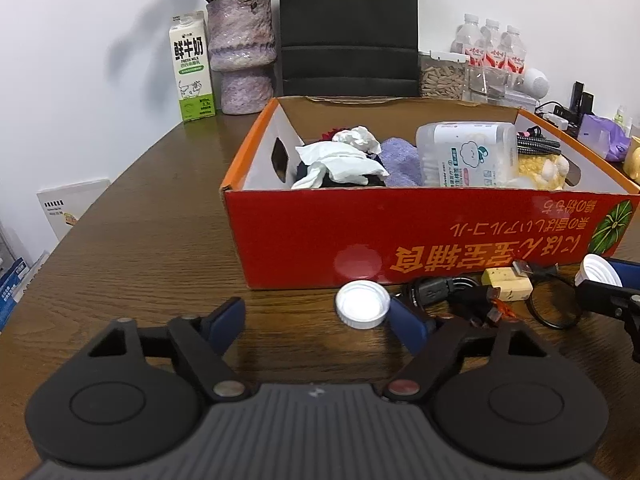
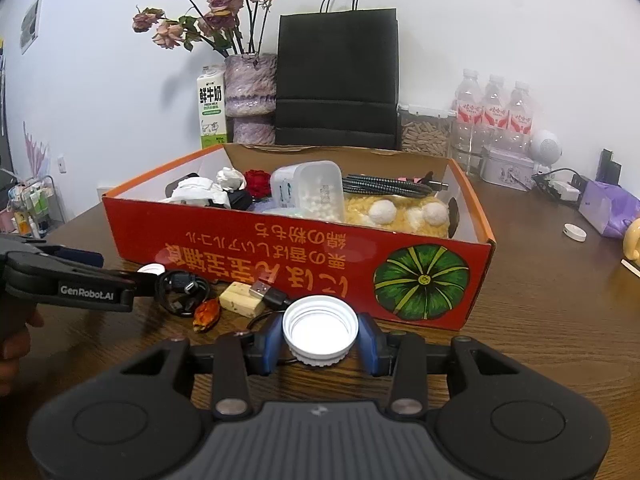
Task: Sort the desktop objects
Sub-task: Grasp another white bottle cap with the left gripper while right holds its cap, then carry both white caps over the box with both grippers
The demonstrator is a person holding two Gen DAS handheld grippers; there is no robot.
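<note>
A red cardboard box stands on the brown table, holding tissues, a cotton-swab tub, cables and a yellow plush. In the left wrist view my left gripper is open just in front of the box. A white bottle cap lies on the table between its blue pads, close against the right one and far from the left. My right gripper is shut on a second white cap, held above the table before the box's front wall. That gripper also shows at the right edge of the left wrist view.
Before the box lie a coiled black USB cable, a pale yellow block, a small orange-red piece and a black ring. Behind it stand a milk carton, a vase of flowers, a black bag and water bottles.
</note>
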